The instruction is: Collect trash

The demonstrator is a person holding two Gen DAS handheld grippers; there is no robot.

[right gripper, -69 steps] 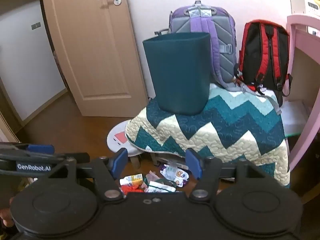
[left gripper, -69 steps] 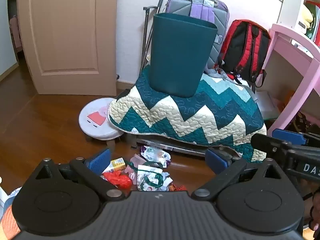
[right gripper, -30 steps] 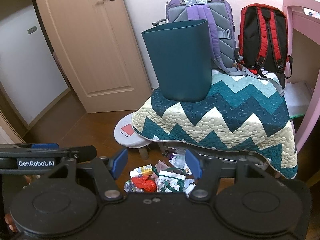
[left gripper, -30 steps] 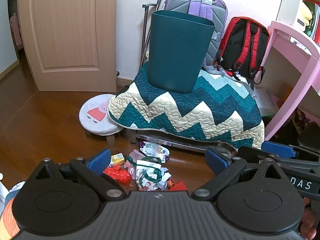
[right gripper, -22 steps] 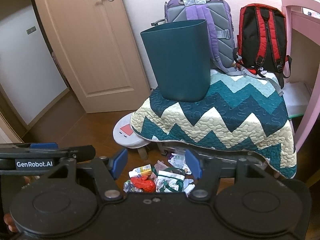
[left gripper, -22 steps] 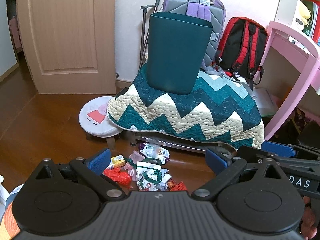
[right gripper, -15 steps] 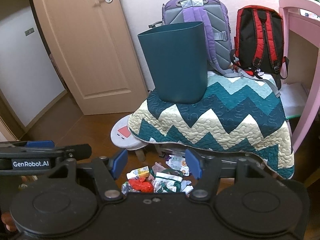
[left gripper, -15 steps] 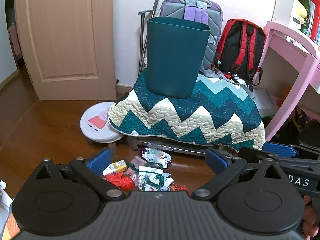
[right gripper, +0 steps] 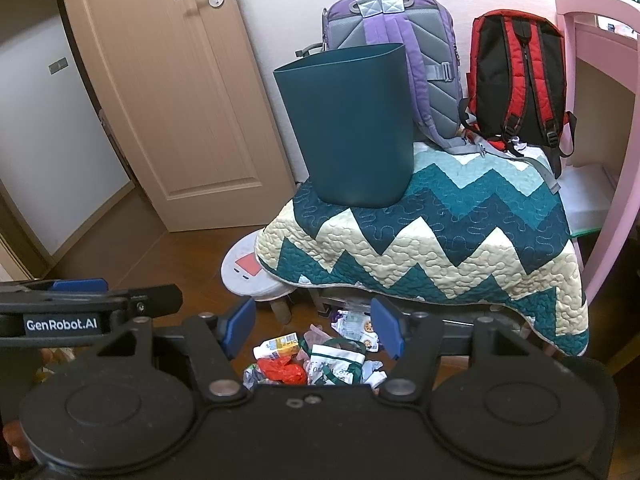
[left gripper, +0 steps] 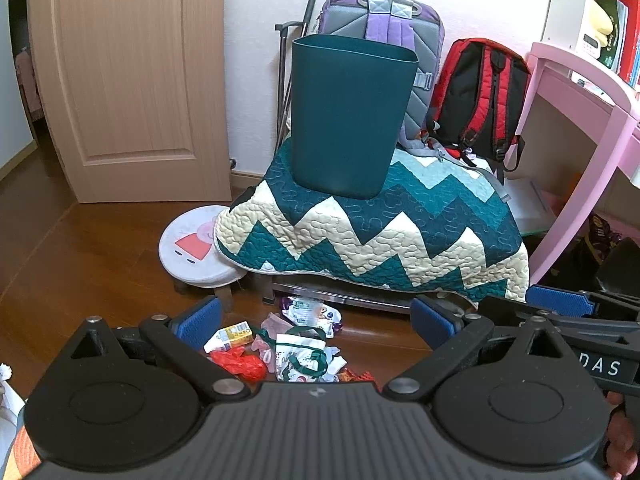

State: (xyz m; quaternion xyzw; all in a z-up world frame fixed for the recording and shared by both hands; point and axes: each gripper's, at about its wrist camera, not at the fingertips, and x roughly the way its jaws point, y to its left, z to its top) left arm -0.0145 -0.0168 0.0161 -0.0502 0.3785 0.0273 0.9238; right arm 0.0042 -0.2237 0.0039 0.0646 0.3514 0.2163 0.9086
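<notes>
A pile of trash [left gripper: 296,350] lies on the wooden floor: a red wrapper [left gripper: 240,364], a small yellow carton [left gripper: 230,336], a white and green bag [left gripper: 302,356] and a snack pouch [left gripper: 310,312]. It also shows in the right wrist view [right gripper: 316,360]. A dark teal bin [left gripper: 346,116] stands upright on the zigzag quilt [left gripper: 380,236]; it also shows in the right wrist view [right gripper: 352,124]. My left gripper [left gripper: 316,322] is open and empty above the pile. My right gripper [right gripper: 314,330] is open and empty above it too.
A small round stool [left gripper: 198,252] stands left of the quilt. A purple backpack [left gripper: 400,16] and a red backpack [left gripper: 484,96] lean on the wall behind the bin. A pink desk [left gripper: 592,128] is at the right. A wooden door [left gripper: 128,80] is at the left.
Both grippers have pulled back and up a little, so the bin and quilt look smaller and more floor shows. Both stay open.
</notes>
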